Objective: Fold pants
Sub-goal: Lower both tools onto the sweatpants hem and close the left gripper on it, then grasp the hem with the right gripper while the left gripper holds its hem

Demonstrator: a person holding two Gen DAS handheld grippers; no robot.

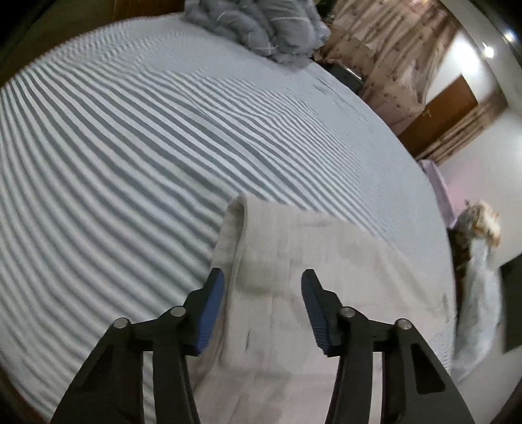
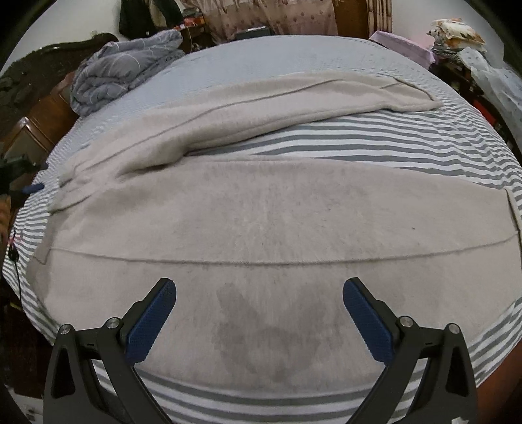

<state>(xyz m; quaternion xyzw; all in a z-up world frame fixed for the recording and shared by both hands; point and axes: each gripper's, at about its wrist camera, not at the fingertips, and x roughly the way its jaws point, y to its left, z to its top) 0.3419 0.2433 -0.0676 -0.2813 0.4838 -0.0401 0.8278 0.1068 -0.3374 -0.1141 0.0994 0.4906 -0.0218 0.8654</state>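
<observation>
Light grey pants (image 2: 267,215) lie spread on a striped bed sheet (image 2: 375,143), the two legs apart, one near and one far (image 2: 261,107). My right gripper (image 2: 259,290) is open and empty just above the near leg. In the left wrist view the pants' end (image 1: 293,261) lies below my left gripper (image 1: 262,280), which is open and empty. The left gripper's blue tip (image 2: 34,188) shows at the far left of the right wrist view, by the pants' left end.
A crumpled grey duvet (image 2: 120,68) sits at the bed's far left corner; it also shows in the left wrist view (image 1: 261,26). Curtains (image 1: 385,55), a wooden door (image 1: 437,114) and piled clutter (image 2: 463,42) stand past the bed's edge.
</observation>
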